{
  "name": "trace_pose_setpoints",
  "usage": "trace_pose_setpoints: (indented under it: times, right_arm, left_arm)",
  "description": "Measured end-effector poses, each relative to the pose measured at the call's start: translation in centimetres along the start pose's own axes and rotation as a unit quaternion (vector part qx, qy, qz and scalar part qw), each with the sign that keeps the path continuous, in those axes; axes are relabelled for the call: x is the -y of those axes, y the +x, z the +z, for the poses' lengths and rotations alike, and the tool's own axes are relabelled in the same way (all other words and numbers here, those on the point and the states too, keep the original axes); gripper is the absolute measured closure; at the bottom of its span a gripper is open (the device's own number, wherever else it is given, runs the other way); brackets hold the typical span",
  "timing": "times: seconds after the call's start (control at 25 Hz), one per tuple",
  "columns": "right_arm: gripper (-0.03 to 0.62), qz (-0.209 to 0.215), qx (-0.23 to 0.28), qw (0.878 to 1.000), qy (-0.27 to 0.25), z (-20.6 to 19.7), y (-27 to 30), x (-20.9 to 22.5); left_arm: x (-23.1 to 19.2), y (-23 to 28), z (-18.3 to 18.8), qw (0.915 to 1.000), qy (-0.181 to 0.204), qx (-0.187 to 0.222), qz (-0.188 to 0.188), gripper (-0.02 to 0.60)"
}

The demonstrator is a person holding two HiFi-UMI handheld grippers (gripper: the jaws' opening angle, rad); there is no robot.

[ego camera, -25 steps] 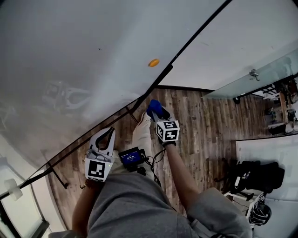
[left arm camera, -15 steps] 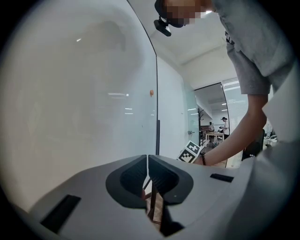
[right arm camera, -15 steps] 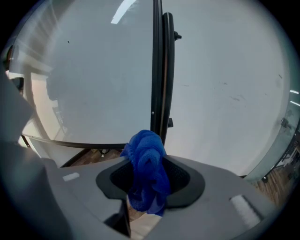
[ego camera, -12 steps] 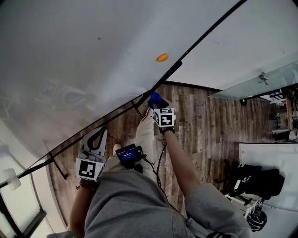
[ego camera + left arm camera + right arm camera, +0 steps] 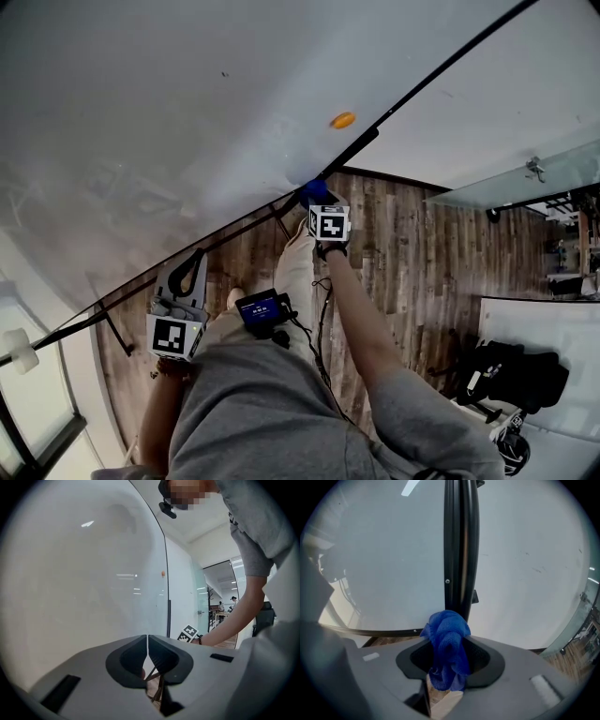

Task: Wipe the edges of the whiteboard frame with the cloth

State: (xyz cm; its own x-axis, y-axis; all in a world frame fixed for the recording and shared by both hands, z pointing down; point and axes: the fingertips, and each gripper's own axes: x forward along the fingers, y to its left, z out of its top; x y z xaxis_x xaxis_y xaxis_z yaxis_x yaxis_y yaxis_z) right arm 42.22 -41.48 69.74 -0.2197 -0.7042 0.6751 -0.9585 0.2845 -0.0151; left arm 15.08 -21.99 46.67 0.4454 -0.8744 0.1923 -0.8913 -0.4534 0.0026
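The whiteboard [image 5: 159,122] fills the upper left of the head view, with its black frame [image 5: 412,89] running diagonally. My right gripper [image 5: 317,199] is shut on a bunched blue cloth [image 5: 310,191], which touches the frame at its lower corner. The right gripper view shows the cloth [image 5: 447,639] between the jaws, pressed against the foot of the vertical black frame bar [image 5: 461,545]. My left gripper [image 5: 195,261] hangs lower left, shut and holding nothing, just below the board's bottom edge. In the left gripper view its jaw tips [image 5: 147,637] meet.
An orange magnet [image 5: 342,120] sticks on the board near the frame. Wood flooring [image 5: 403,253] lies below. A glass wall with a handle [image 5: 536,167] stands to the right; a black bag [image 5: 520,370] lies at lower right. A small screen [image 5: 262,309] hangs at the person's waist.
My right gripper has carried the cloth up and forward until it meets the frame's corner. The left gripper has stayed low at the person's side, still shut.
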Motion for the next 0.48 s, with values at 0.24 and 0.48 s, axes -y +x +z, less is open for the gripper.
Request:
trace_pose_setpoints:
  times: [0.24,0.48]
  right_arm:
    - [0.418,0.023,0.013,1.0,0.003,0.3,0.6,-1.2]
    - [0.405,0.054,0.029,0.998,-0.024,1.3,1.0,-2.3]
  left_arm:
    - [0.3,-0.1,-0.2,1.0,0.002,-0.002,0.001,0.565]
    - [0.5,-0.1,-0.8,0.9997,-0.016,-0.017,-0.002,0.565]
